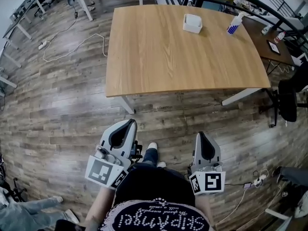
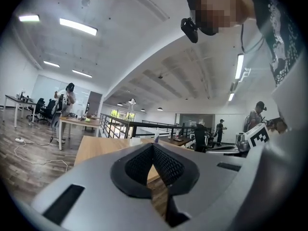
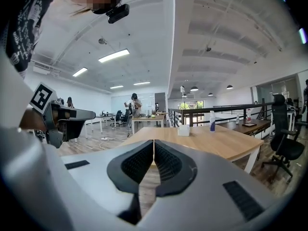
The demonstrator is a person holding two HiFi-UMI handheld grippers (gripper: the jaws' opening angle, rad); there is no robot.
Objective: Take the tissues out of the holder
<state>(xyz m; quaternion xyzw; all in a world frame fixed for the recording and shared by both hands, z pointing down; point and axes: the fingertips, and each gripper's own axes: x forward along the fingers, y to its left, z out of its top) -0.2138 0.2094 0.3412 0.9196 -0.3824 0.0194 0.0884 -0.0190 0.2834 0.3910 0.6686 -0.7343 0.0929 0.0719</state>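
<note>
Your left gripper [image 1: 129,124] and right gripper [image 1: 201,136]: jaws clenched, empty, well short of the light wooden worktop [image 1: 163,57]. The white square tissue holder [image 1: 192,23] sits near its far edge.

Your left gripper [image 1: 129,124] and right gripper [image 1: 202,136] are pale grey, with black cross-hatched pads [image 2: 168,165]. Each carries a cube [image 1: 103,171] of black-and-white square markers. Ahead of both tips the table [image 1: 159,57] is light honey wood with fine grain. Far beyond the right gripper, the holder [image 1: 192,23] is white and the bottle [image 1: 234,24] white and blue. Under the tools, the floor [image 1: 57,105] is grey-brown planks.
</note>
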